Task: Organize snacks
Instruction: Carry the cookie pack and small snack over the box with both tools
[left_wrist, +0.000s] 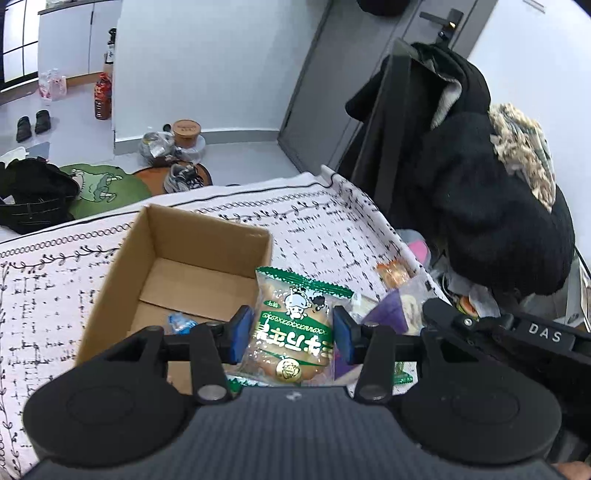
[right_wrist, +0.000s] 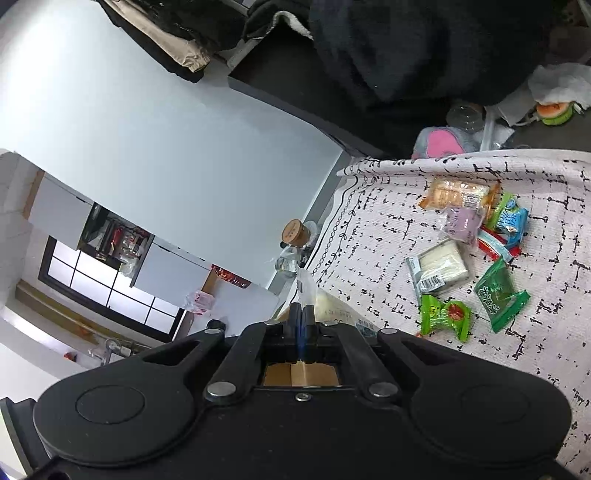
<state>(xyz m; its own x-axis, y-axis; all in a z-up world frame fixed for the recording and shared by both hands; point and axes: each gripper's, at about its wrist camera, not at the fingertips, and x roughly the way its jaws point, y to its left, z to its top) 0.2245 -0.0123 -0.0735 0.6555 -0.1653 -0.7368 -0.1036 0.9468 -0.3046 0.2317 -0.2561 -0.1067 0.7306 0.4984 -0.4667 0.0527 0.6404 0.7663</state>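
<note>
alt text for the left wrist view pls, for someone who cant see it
The left gripper grips a green-and-clear packaged bun between its blue pads, beside an open cardboard box with a small blue wrapped item inside. Both are over a black-and-white patterned cloth; dark coats hang behind.

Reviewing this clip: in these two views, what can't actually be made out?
- Left wrist view: the cardboard box floor nearest the camera, hidden behind the left tongs and the green bun packet they hold.
- Right wrist view: most of the pale packet pinched in the right tongs, hidden by their body; its label is unreadable.
</note>
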